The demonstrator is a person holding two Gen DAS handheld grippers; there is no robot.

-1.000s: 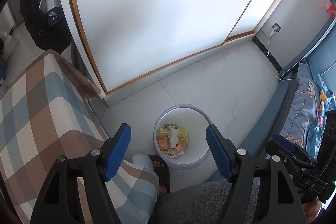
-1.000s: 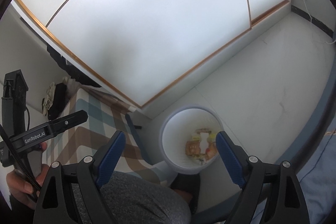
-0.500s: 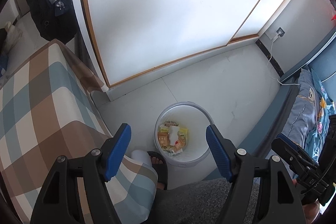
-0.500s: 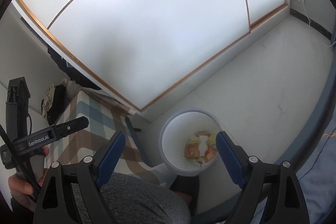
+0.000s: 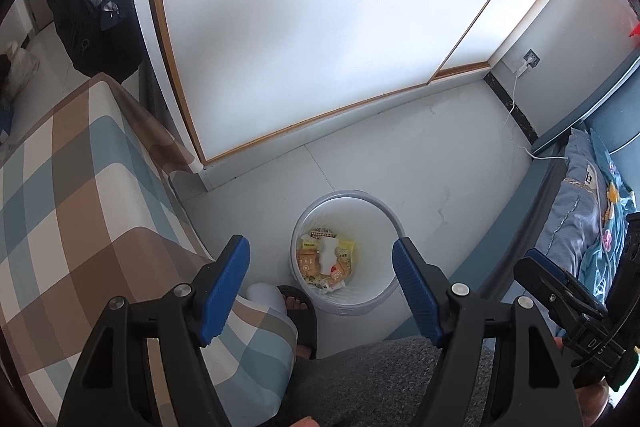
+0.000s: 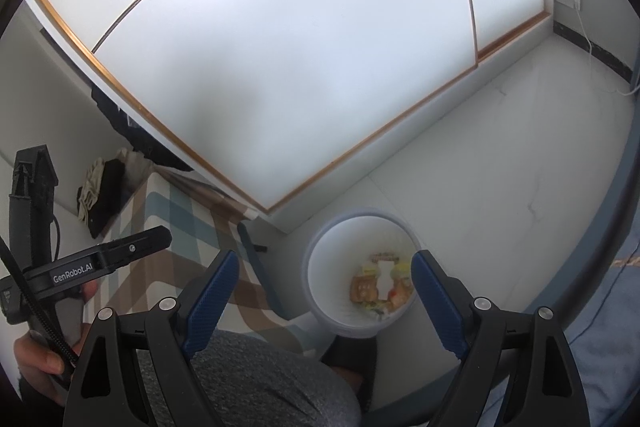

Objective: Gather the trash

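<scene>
Both grippers, left and right, wide apart, empty. Round white plastic bin holds snack wrappers. Judged: deposit done; next, seek remaining trash.

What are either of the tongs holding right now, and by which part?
Nothing. The left tongs and the right tongs both stand open and empty above the white trash bin, where the wrappers already lie.

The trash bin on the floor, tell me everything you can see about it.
The trash bin is round, white, plastic-looking, and stands upright and open on the pale floor. A ring runs around its rim. Snack wrappers, yellow, orange and white, lie at its bottom, leaving it mostly unfilled. A sandaled foot sits right beside its base. Neither tool touches it.
</scene>
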